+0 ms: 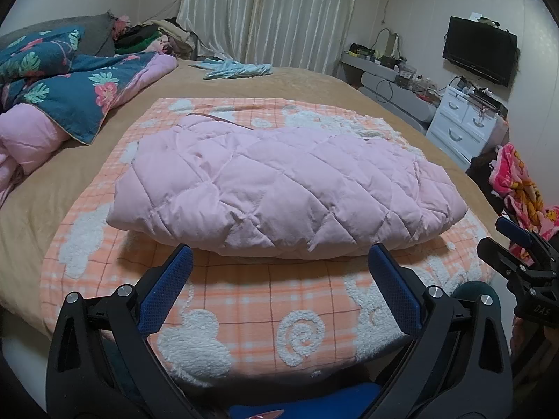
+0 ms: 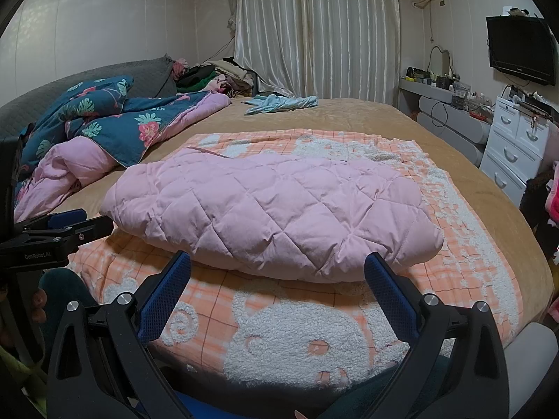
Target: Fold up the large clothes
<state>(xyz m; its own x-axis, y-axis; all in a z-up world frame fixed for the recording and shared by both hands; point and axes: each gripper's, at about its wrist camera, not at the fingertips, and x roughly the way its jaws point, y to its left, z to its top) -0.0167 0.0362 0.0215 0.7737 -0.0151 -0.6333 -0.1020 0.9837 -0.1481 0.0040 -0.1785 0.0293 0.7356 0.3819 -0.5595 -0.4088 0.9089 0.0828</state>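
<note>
A pink quilted garment [image 1: 279, 181] lies folded into a thick oblong bundle in the middle of an orange-and-white checked blanket [image 1: 244, 310] that is spread over a tan-covered bed [image 1: 52, 188]. The bundle sits flat, its diamond stitching facing up, its long side running from 9 o'clock to 3 o'clock in both wrist views.

The left claw [image 1: 279, 262] hangs just short of the garment's near edge at 6 o'clock, its blue-padded fingers [image 1: 167, 289] spread wide apart with nothing between them. The right claw [image 2: 277, 265] is likewise spread wide and empty, its tips just before the bundle's near edge; whether either touches the fabric cannot be told. Each claw shows at the edge of the other's view: the right one at 3 o'clock in the left wrist view, the left one at 9 o'clock in the right wrist view.

At 10 o'clock a teal floral duvet [image 1: 70, 80] with a pink lining lies crumpled on the bed. A light blue cloth [image 1: 237, 69] rests at 12 o'clock near the far edge, before the pale curtains [image 1: 265, 14]. At 2 o'clock stand a white drawer unit [image 1: 461, 125] and a wall-mounted television [image 1: 478, 49].
</note>
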